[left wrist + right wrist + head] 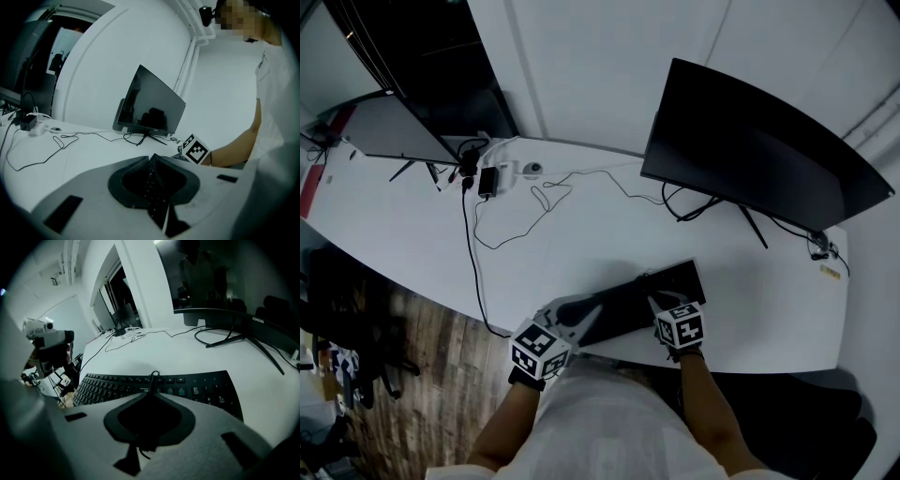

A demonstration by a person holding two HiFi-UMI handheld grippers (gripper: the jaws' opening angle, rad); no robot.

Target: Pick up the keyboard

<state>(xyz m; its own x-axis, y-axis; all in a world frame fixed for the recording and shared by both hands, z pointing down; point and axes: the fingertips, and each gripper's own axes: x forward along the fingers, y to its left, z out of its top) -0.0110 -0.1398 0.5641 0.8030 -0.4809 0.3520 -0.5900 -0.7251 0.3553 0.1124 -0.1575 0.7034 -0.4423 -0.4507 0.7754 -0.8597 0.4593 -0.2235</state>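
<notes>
The black keyboard [633, 302] lies on the white desk [412, 234], close to its front edge. My left gripper [581, 314] is at the keyboard's left end. In the left gripper view the keyboard [152, 185] runs edge-on between the jaws, and the left gripper [152, 161] is shut on it. My right gripper [659, 300] comes down on the keyboard's right half from the near side. In the right gripper view the right gripper [153, 378] has its jaws together over the front key rows of the keyboard [187, 385]. Whether they pinch it is hidden.
A dark monitor [759, 141] stands behind the keyboard on a thin-legged stand. A second screen [394, 127] is at the far left. Loose cables [525, 211] and a power adapter [487, 181] lie on the back left of the desk. Wooden floor [431, 356] shows below the desk's edge.
</notes>
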